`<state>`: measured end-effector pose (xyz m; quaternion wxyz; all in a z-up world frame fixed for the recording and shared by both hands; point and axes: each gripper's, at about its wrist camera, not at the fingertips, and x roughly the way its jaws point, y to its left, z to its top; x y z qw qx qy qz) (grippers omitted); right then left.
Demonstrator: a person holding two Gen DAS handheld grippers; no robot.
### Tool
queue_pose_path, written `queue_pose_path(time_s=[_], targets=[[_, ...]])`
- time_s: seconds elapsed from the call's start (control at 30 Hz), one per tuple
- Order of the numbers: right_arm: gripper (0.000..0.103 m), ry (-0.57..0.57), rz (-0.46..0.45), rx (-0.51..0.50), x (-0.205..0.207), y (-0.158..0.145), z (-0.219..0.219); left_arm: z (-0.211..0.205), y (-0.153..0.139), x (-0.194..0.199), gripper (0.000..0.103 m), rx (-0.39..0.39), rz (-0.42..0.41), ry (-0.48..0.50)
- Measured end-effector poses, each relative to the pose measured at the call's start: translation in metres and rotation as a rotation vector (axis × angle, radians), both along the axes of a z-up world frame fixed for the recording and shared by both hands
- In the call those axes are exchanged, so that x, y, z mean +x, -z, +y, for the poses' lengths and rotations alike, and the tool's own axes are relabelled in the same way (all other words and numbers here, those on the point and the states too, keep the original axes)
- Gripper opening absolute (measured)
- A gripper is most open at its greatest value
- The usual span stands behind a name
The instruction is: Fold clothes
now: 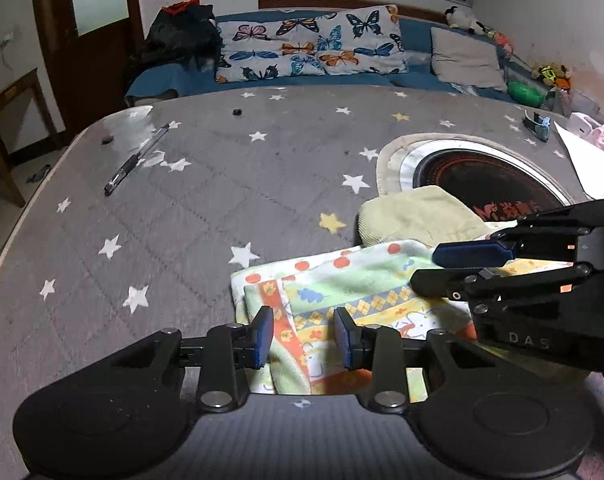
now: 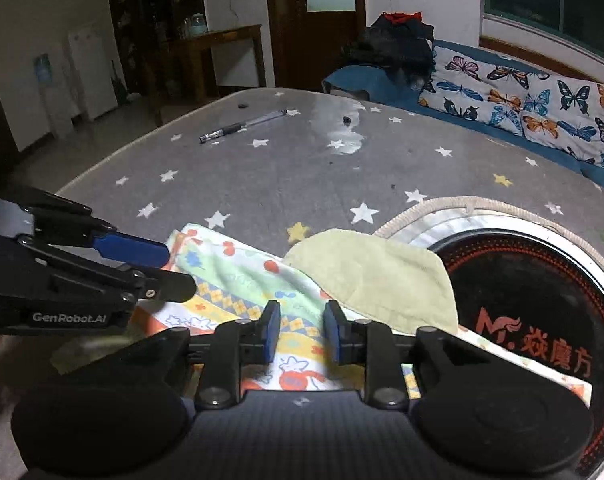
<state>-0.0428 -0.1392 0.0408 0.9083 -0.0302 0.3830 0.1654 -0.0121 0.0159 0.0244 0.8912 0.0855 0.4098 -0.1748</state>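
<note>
I counted two cloths on the tabletop (image 1: pixel 205 200): one patterned cloth (image 1: pixel 342 284) and one pale green cloth (image 1: pixel 414 216). I saw one pen (image 1: pixel 135 159), one round cooktop (image 1: pixel 486 178) and two small dark bits (image 1: pixel 236 111). On the sofa (image 1: pixel 414 36) I made out two butterfly cushions (image 1: pixel 302 46) and one grey cushion (image 1: pixel 466 58). Two grippers worked there, the left gripper (image 1: pixel 302 336) and the right gripper (image 2: pixel 300 330), with two fingers (image 1: pixel 261 336) each.

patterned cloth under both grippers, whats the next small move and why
Probably close the left gripper on the near edge of the colourful cartoon-print cloth. Its jaws stand apart with the folded edge between them, pads not pressing. The right gripper is also open over the cloth, and the pale green terry towel overlaps its far side, so a grip has to come before any lift.
</note>
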Motion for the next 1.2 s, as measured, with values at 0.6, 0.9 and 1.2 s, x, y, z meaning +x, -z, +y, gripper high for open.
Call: queue_pose_path(time_s=[0.6,0.9,1.2], targets=[[0.032,-0.105,-0.086,-0.131,-0.075,-0.005,0.024,-0.001,0.002,-0.019,0.055,0.036,-0.011,-0.073],[0.032,-0.1,-0.095,-0.135,-0.095,0.001,0.027,0.0,-0.001,-0.031,0.059,0.028,-0.038,-0.115],[0.033,-0.029,-0.131,-0.083,-0.113,-0.015,-0.001,0.001,0.001,-0.045,0.068,0.025,-0.059,-0.139]])
